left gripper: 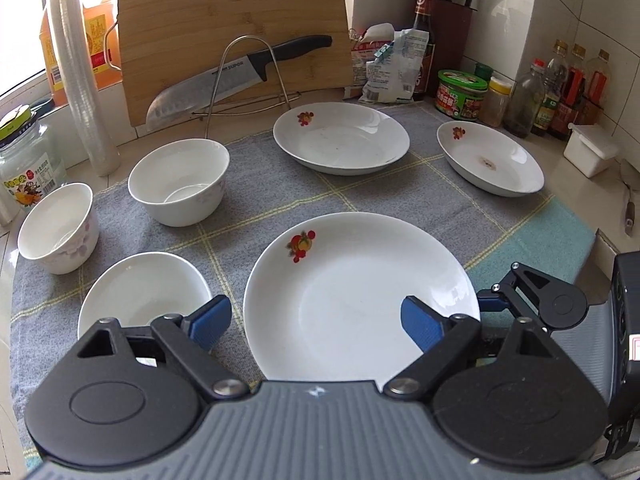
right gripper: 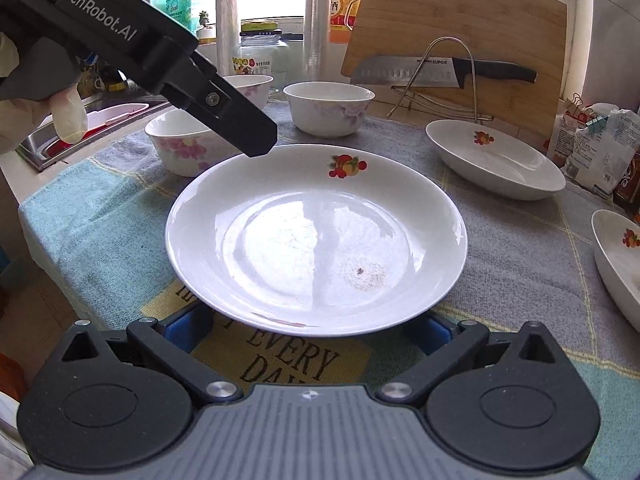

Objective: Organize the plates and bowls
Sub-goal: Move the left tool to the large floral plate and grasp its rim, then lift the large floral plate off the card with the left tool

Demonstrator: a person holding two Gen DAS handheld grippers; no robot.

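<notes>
A large white plate with a fruit print [left gripper: 360, 292] lies on the checked cloth, nearest to me; it also shows in the right wrist view [right gripper: 316, 236]. My left gripper [left gripper: 316, 322] is open above the plate's near left edge, holding nothing. My right gripper [right gripper: 308, 330] is open, its blue pads low at the plate's near rim and partly hidden under it. Two more fruit-print plates [left gripper: 340, 138] [left gripper: 490, 158] lie further back. Three white bowls [left gripper: 180, 180] [left gripper: 58, 226] [left gripper: 144, 292] stand to the left.
A bamboo cutting board [left gripper: 232, 36] and a knife [left gripper: 224, 80] on a wire rack stand at the back. Jars, bottles and bags [left gripper: 460, 94] line the back right. A glass jar [left gripper: 24, 160] and a stack of plastic cups [left gripper: 80, 80] are at left. A sink [right gripper: 92, 120] lies beyond the cloth.
</notes>
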